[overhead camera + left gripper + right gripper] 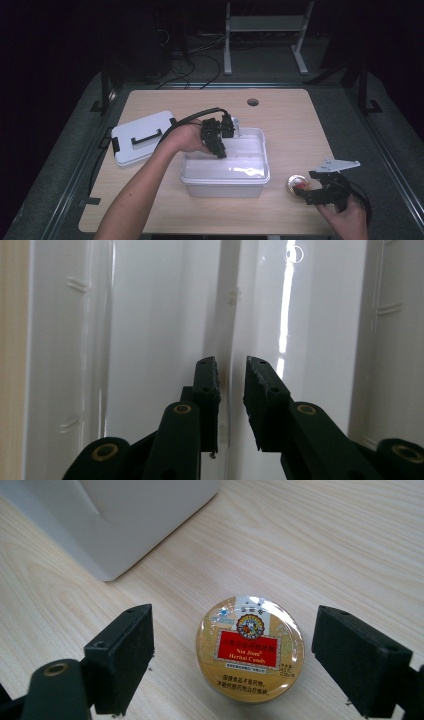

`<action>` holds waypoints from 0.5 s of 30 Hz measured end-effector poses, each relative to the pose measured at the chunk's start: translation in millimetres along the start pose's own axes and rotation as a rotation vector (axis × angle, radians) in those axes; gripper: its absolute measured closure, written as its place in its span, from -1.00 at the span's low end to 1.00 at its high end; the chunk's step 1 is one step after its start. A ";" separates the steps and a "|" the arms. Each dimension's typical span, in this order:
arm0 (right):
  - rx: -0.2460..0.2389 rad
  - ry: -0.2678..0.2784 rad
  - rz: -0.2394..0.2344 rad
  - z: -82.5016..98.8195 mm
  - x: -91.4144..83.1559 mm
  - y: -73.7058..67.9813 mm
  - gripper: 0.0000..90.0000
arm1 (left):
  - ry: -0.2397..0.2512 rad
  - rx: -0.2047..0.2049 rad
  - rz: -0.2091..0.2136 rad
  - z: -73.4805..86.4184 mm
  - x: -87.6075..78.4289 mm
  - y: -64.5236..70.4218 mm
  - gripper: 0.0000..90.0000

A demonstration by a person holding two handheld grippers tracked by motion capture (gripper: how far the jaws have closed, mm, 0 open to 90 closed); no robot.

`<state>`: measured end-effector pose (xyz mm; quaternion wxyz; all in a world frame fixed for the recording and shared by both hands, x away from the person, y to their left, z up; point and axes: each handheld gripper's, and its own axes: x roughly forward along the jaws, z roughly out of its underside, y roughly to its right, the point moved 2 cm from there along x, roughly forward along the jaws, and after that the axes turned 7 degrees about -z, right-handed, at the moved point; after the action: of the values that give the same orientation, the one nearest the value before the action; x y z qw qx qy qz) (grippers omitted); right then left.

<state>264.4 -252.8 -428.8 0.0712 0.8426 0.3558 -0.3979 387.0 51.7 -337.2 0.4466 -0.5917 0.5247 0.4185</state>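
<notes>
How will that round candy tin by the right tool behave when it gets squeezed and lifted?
The tin looks rigid, so it probably won't give between the pads. Its lid looks glossy and its side is curved, so it may slip or twist in a flat-jawed grip. It lies flat and low on the table, so it's unlikely to roll or tip.

Black two-jaw grippers, brass rivets, black cables; right gripper [311, 192] topped by grey three-cornered plate.
</notes>
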 end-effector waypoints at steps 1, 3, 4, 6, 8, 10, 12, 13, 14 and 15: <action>0.000 0.000 0.001 0.0 -0.3 0.0 -0.63 | -0.004 0.005 0.004 -0.4 0.3 -0.7 0.72; -0.002 0.002 0.001 0.1 -0.7 0.2 -0.63 | -0.003 0.009 0.005 -1.0 0.7 -0.7 0.79; -0.003 0.003 0.001 0.2 -0.9 0.2 -0.63 | -0.002 0.017 0.010 -1.4 0.5 -1.4 0.85; -0.002 0.004 0.002 0.4 -1.2 0.3 -0.63 | -0.007 0.014 0.012 -1.9 0.7 -1.0 0.93; 0.000 0.005 0.002 0.5 -1.5 0.5 -0.63 | -0.011 0.010 0.015 -2.2 0.8 -1.6 0.96; 0.000 0.007 0.001 0.6 -1.7 0.8 -0.63 | -0.011 0.007 0.023 -2.2 1.0 -2.0 0.96; 0.002 0.004 0.002 0.7 -1.7 0.8 -0.63 | -0.009 0.008 0.027 -2.0 1.0 -2.6 0.97; 0.002 0.004 0.002 0.7 -1.6 0.9 -0.63 | -0.008 0.007 0.028 -1.9 1.0 -2.6 0.97; 0.003 0.004 0.002 0.7 -1.5 0.9 -0.63 | -0.007 0.010 0.028 -1.9 1.0 -2.6 0.98; 0.002 0.004 0.001 0.6 -1.4 0.8 -0.63 | -0.006 0.009 0.031 -1.8 1.1 -2.9 0.98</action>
<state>264.0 -254.4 -428.3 0.0696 0.8437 0.3552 -0.3965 390.0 49.8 -337.5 0.4442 -0.5803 0.5344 0.4248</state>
